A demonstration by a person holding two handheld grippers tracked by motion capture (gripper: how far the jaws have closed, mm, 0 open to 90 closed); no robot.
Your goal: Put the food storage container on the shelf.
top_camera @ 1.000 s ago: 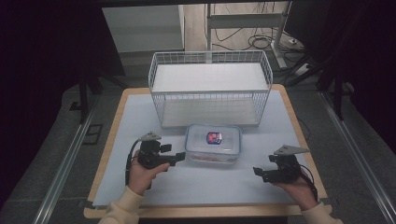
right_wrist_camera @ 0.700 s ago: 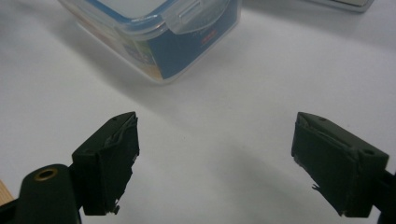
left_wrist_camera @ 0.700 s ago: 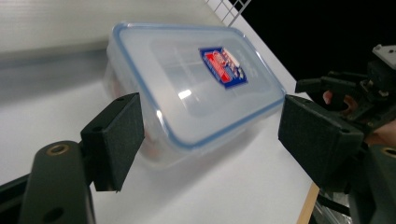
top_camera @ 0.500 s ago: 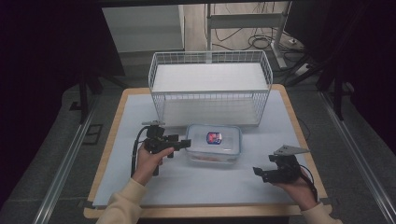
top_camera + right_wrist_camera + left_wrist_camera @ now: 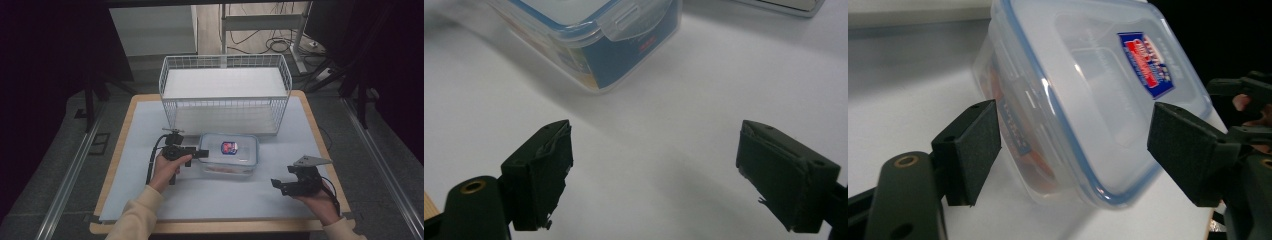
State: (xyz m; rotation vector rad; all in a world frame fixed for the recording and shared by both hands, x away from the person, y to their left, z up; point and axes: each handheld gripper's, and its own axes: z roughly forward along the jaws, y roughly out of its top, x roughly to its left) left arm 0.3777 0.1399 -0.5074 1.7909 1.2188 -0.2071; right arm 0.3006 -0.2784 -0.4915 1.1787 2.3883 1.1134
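- Since a second ago we've watched the left claw (image 5: 202, 153) slide in from the open desk (image 5: 125, 150) toward the plastic container (image 5: 229, 155), and now its tips sit right at the box's near short end.
- Right claw (image 5: 276, 185) hasn't budged in that time, same spot near the desk's front edge, held in the right hand (image 5: 320, 202).
- From the left gripper view, we see the left claw (image 5: 1073, 145) spread wide with the container (image 5: 1088, 100) sitting between its two black jaws. Neither pad looks like it's touching the box yet, so it's open, not gripping.
- That container is a clear tub with a blue-rimmed lid and a red and blue label (image 5: 1147, 62) on top. Something orange-red shows through the side wall, but we can't tell what it is.
- In the right gripper view, the right claw (image 5: 654, 175) is also wide open with bare white desk (image 5: 664, 150) between the jaws. The container (image 5: 594, 45) sits ahead of it and off to its left, well apart, with a lid latch flap (image 5: 634, 17) facing that way.
- Beyond the container, on the far side from both claws, there's a white wire basket (image 5: 225, 97) standing on the desk.
- Left hand (image 5: 167, 170) is wrapped around the left gripper's body, cable (image 5: 150, 162) looping just beside it.
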